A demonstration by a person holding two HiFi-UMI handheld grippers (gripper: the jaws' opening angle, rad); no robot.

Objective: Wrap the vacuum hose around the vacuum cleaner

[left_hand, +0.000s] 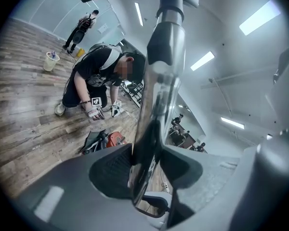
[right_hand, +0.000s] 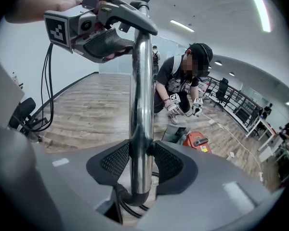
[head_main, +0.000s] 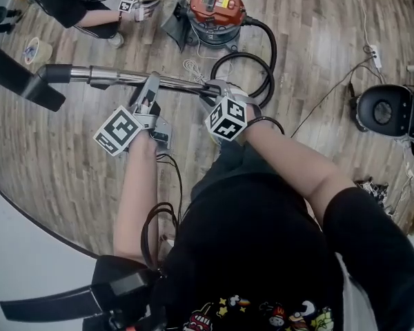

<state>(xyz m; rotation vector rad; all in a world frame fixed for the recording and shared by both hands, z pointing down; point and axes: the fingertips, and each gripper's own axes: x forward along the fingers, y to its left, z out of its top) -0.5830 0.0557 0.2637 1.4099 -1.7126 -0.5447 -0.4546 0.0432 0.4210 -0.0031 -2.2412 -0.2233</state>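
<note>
Black short-sleeved T-shirt [head_main: 262, 240] was worn, with a colourful cartoon print [head_main: 262, 316] seen at the chest. Left gripper [head_main: 150, 87] and right gripper [head_main: 217, 88] were built in grey plastic, each fitted with a black-and-white marker cube [head_main: 117, 131]. Black mesh-textured pads [right_hand: 116, 161] were noted. Black cables [head_main: 152, 223] were looped beside the left forearm.

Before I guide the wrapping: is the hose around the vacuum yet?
Not wrapped: the hose loops on the floor beside the vacuum cleaner.
</note>
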